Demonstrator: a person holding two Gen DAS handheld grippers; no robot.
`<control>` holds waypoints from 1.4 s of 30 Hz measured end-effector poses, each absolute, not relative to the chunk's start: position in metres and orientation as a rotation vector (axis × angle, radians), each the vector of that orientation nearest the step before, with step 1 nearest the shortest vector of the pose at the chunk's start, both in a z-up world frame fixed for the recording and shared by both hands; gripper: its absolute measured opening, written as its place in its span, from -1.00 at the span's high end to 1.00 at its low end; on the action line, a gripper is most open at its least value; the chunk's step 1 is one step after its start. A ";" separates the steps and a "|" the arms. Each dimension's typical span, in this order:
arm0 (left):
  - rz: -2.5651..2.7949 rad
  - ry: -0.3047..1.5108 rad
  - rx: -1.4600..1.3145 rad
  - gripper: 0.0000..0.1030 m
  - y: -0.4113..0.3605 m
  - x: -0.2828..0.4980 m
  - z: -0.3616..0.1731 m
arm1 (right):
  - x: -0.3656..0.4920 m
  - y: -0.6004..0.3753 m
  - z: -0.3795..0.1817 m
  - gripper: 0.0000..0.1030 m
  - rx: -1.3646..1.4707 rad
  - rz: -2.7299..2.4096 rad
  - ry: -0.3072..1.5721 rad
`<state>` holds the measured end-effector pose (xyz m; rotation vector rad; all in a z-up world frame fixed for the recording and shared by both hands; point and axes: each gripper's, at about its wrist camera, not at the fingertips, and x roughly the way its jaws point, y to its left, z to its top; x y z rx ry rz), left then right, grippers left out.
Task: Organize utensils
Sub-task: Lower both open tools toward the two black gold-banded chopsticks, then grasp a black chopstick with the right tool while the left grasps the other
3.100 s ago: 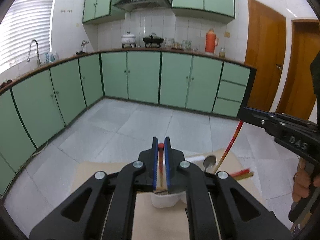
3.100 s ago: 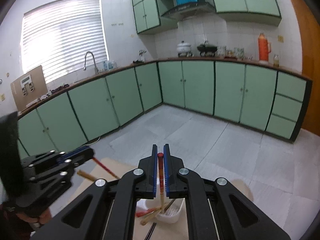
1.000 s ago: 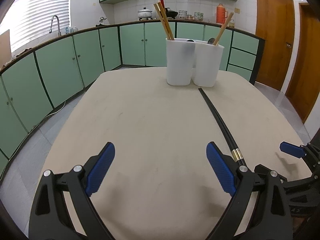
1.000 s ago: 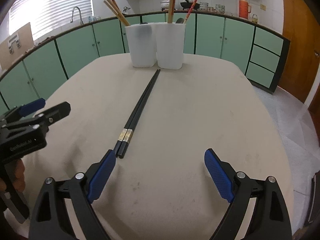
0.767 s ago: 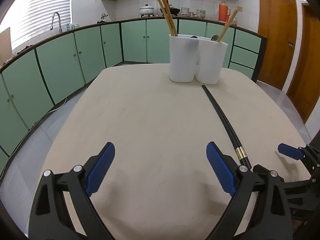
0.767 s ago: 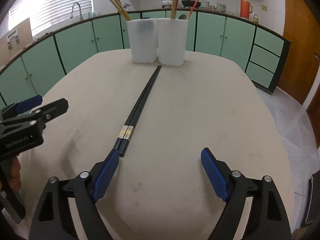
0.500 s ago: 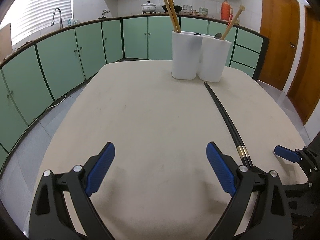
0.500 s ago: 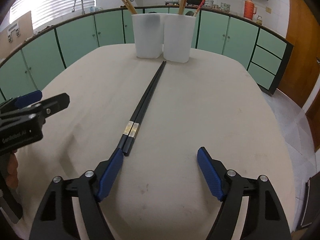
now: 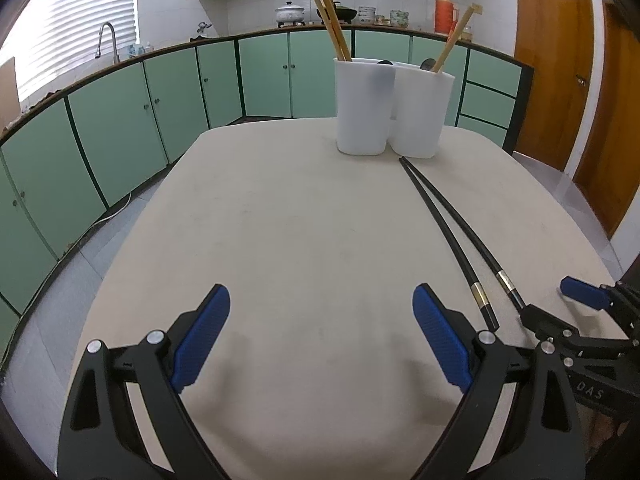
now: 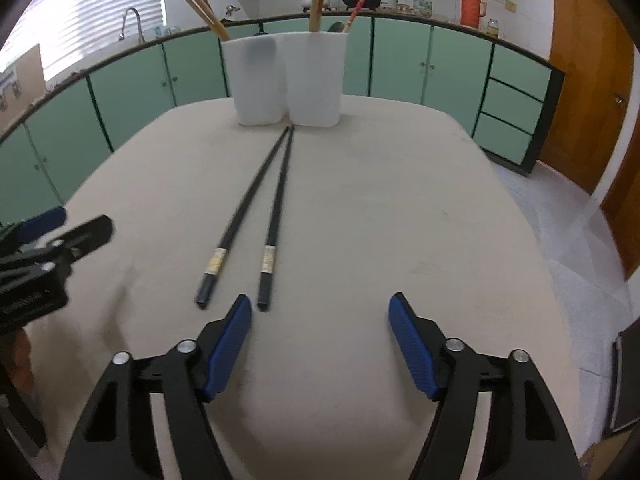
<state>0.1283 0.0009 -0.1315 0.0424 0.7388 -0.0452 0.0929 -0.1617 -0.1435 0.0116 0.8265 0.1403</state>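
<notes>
Two black chopsticks [image 10: 276,204] lie on the beige table [image 10: 400,208], tips together near two white holders [image 10: 286,80], butt ends spread apart near me; they also show in the left wrist view [image 9: 448,232]. The holders [image 9: 392,108] hold wooden and red chopsticks and a spoon. My right gripper [image 10: 320,320] is open, its left pad just behind the right chopstick's butt end. My left gripper [image 9: 320,320] is open over bare table, left of the chopsticks. Each gripper shows in the other's view: the right one [image 9: 560,304], the left one [image 10: 72,228].
Green cabinets [image 9: 120,120] line the walls with a counter carrying a sink, pots and a thermos. Wooden doors [image 9: 552,60] stand at the right. The table's edges drop to a tiled floor [image 10: 580,240].
Both grippers released chopsticks into the holders and came down open to the table's near end. Over the last second the right gripper moved up to the black chopsticks, whose butt ends have spread apart.
</notes>
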 end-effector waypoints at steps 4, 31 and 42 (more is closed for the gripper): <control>-0.044 0.738 0.038 -0.75 0.003 0.128 -0.131 | 0.093 -0.150 -0.145 -0.04 -0.002 0.167 0.825; -0.146 0.761 0.034 -0.69 -0.048 0.122 -0.135 | 0.083 -0.192 -0.138 0.88 0.088 0.121 0.801; -0.155 0.840 0.015 -0.36 -0.076 0.128 -0.152 | 0.078 -0.211 -0.137 0.88 0.130 0.109 0.788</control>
